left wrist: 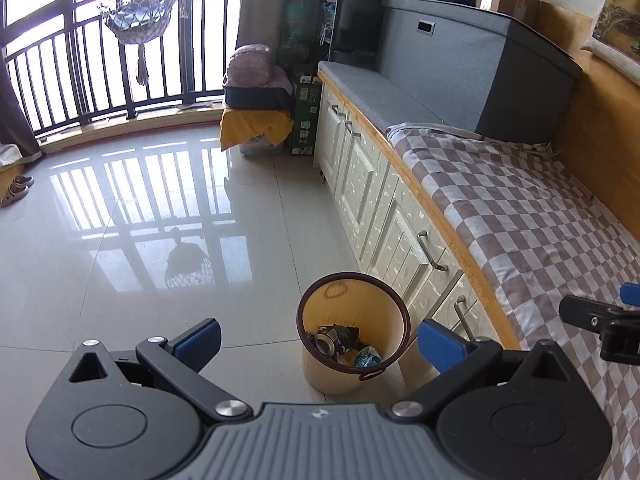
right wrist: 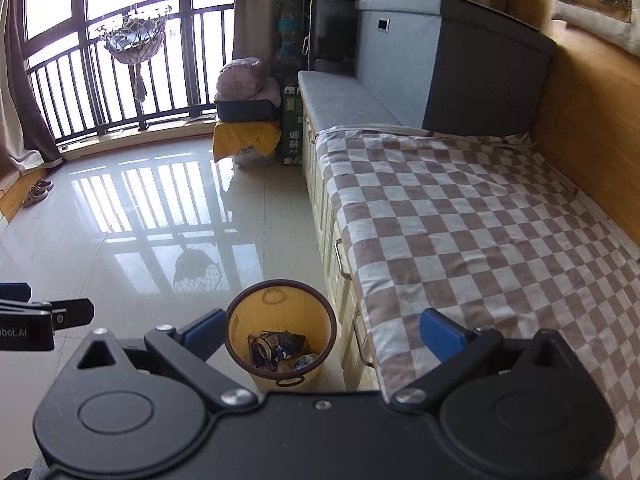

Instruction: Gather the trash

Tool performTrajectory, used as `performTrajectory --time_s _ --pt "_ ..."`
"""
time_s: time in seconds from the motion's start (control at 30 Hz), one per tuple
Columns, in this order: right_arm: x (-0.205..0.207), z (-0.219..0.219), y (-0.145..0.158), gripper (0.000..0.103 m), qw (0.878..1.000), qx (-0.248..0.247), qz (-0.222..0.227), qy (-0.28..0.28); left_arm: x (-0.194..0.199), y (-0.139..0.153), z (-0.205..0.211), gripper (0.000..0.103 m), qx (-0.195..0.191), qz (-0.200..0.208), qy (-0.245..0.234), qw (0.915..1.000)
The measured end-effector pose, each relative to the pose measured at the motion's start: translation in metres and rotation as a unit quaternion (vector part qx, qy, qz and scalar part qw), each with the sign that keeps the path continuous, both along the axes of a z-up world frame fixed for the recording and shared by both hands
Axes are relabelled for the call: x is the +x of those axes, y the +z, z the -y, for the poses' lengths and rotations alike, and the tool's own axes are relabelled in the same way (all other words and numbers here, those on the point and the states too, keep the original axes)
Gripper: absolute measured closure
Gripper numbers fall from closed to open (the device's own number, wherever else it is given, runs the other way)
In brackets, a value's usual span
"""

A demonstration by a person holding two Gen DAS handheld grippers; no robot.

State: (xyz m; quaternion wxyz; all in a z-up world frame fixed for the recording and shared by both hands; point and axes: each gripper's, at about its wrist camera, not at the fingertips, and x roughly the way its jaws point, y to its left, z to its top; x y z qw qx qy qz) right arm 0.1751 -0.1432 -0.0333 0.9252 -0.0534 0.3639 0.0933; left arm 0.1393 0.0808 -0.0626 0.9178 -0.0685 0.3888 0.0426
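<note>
A yellow waste bin with a dark rim stands on the floor beside the bench cabinets. Inside it lie a drink can, dark wrappers and a bluish wrapper. My left gripper hangs above the bin, open, with nothing between its blue pads. In the right wrist view the same bin sits low at centre with the can inside. My right gripper is open and empty, above the bin and the bench edge. The right gripper shows at the left wrist view's right edge.
A bench with a brown-and-white checked cloth runs along the right over cream cabinets. A grey storage box sits at its far end. Glossy floor tiles spread to the left, with a railed window, shoes and a yellow-draped stack.
</note>
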Motion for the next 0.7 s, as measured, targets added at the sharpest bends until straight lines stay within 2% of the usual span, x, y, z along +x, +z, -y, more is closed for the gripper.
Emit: performTrajectory --time_s 0.17,0.7 --pt "-0.018 0.007 0.010 0.000 1.000 0.003 0.013 -0.001 -0.015 0.007 0.008 0.000 0.016 0.013 -0.002 0.9998" --pt "-0.059 0.026 0.015 0.000 1.000 -0.006 0.027 -0.015 -0.047 0.017 0.018 0.000 0.012 0.036 -0.013 0.9992"
